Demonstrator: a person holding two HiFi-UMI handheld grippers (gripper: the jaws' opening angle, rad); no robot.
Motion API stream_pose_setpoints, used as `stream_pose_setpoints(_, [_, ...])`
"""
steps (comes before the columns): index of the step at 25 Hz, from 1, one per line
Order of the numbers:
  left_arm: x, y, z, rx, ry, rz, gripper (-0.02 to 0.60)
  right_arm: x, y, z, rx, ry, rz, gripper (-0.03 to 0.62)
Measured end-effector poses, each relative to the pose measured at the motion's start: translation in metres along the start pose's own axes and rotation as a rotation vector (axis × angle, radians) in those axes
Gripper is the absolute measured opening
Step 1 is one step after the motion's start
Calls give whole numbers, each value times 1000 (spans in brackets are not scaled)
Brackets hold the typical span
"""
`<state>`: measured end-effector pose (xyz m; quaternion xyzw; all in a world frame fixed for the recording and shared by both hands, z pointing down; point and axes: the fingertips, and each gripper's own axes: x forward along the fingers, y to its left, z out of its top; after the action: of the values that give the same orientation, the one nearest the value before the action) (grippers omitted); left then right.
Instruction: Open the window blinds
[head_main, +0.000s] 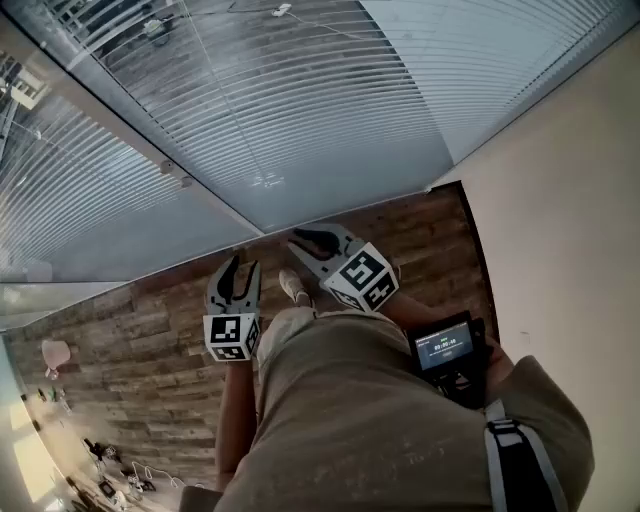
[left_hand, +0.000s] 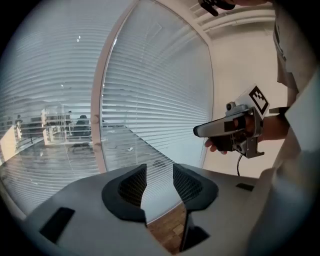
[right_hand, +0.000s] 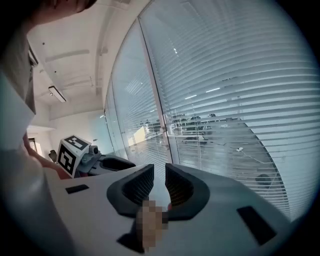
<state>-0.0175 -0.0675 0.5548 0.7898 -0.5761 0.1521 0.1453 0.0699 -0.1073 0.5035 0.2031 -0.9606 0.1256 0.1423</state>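
Horizontal slatted blinds (head_main: 300, 100) hang lowered over a glass wall that fills the upper part of the head view. They also show in the left gripper view (left_hand: 150, 115) and the right gripper view (right_hand: 240, 110). A thin cord with a small white end (right_hand: 240, 149) hangs in front of the slats. My left gripper (head_main: 235, 268) (left_hand: 160, 175) is held in the air short of the blinds, open, with nothing between its jaws. My right gripper (head_main: 312, 243) (right_hand: 159, 177) is beside it, a little nearer the glass, shut on nothing. Neither touches the blinds.
A pale frame post (head_main: 130, 140) divides the glass panes. A cream wall (head_main: 560, 200) meets the window at the right. Below is a wooden plank floor (head_main: 150, 340), with small items at the lower left (head_main: 110, 470). A device with a lit screen (head_main: 445, 350) sits at my waist.
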Motion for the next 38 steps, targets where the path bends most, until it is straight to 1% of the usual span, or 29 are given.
stream_pose_setpoints(2, [-12,-21,-2,0,1,6,164,-23,10,-6,-15,1,0,58])
stream_pose_setpoints(5, [-29,-54,-10,-13,1,18,164,-53,22,-18,-9,2,7,58])
stream_pose_setpoints(10, [-59,-103,-43,-44,17,50,164,-91,42,-45,6,0,15,58])
stream_pose_setpoints(12, [-76,-116,-49,-59,13,77,164,-102,53,-49,6,-5,28,64])
stream_pose_setpoints(15, [-108,-124,-56,-81,1,122,164,-111,75,-49,0,-26,46,69])
stream_pose_setpoints(18, [-144,-122,-55,-96,-28,175,164,-118,104,-44,-21,-49,64,69])
stream_pose_setpoints(20, [-167,-118,-53,-107,-52,228,164,-122,123,-42,-32,-53,87,69])
stream_pose_setpoints(24, [-212,-97,-61,-142,-124,397,164,-123,155,-52,-42,-50,114,69])
stream_pose_setpoints(26, [-233,-86,-62,-167,-153,452,164,-121,167,-52,-48,-42,114,69])
stream_pose_setpoints(30, [-262,-72,-67,-209,-166,491,164,-116,187,-50,-60,-29,111,75])
stream_pose_setpoints(33, [-290,-50,-79,-227,-175,542,164,-94,207,-50,-41,-40,96,98])
stream_pose_setpoints(35, [-319,-30,-85,-238,-186,574,164,-76,230,-43,-37,-53,89,128])
stream_pose_setpoints(38, [-371,-5,-98,-255,-192,598,164,-58,278,-34,-48,-75,94,146])
